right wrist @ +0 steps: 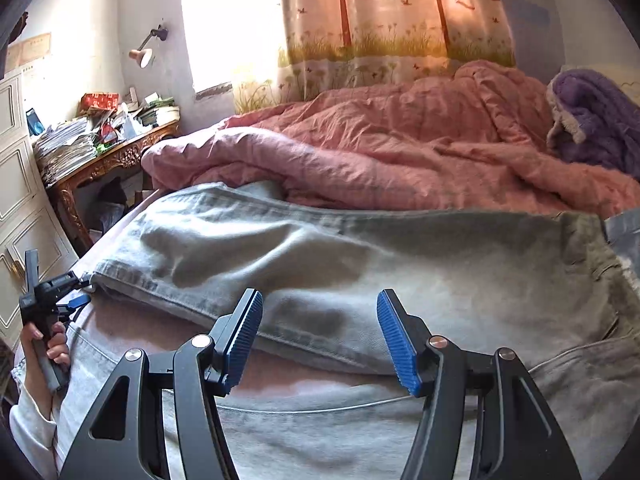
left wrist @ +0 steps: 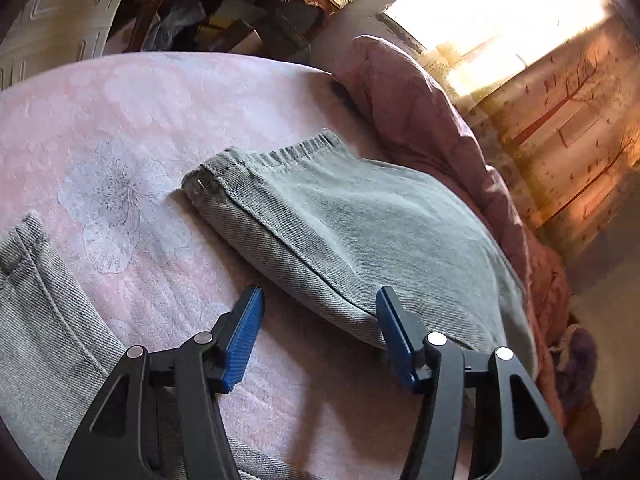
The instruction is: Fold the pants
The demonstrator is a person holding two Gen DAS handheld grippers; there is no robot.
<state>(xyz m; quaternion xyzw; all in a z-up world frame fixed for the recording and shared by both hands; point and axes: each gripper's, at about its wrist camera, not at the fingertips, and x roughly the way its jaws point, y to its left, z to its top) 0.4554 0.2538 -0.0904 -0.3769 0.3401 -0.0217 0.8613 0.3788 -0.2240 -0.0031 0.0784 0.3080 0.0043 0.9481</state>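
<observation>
Pale grey-green denim pants (right wrist: pixel 420 264) lie spread on a pink flowered bed sheet (left wrist: pixel 132 128). In the left wrist view one leg (left wrist: pixel 340 232) runs away to its hem, and the other leg (left wrist: pixel 44 320) lies at the lower left. My left gripper (left wrist: pixel 320 300) is open over the near edge of the first leg, with nothing between its blue pads (left wrist: pixel 246 336). The right wrist view shows my right gripper (right wrist: pixel 320 308) open above the far leg's near edge, with nothing between its pads. The near leg (right wrist: pixel 320 440) lies beneath it. A hand holds the left gripper (right wrist: pixel 70 304) at the far left.
A rumpled pink quilt (right wrist: pixel 380 148) lies along the far side of the pants, with a purple blanket (right wrist: pixel 596 120) at its right end. A carved wooden table (right wrist: pixel 116 160) piled with papers stands past the bed's left end, beside a white panelled door (right wrist: pixel 20 184). A curtain (right wrist: pixel 392 20) hangs behind.
</observation>
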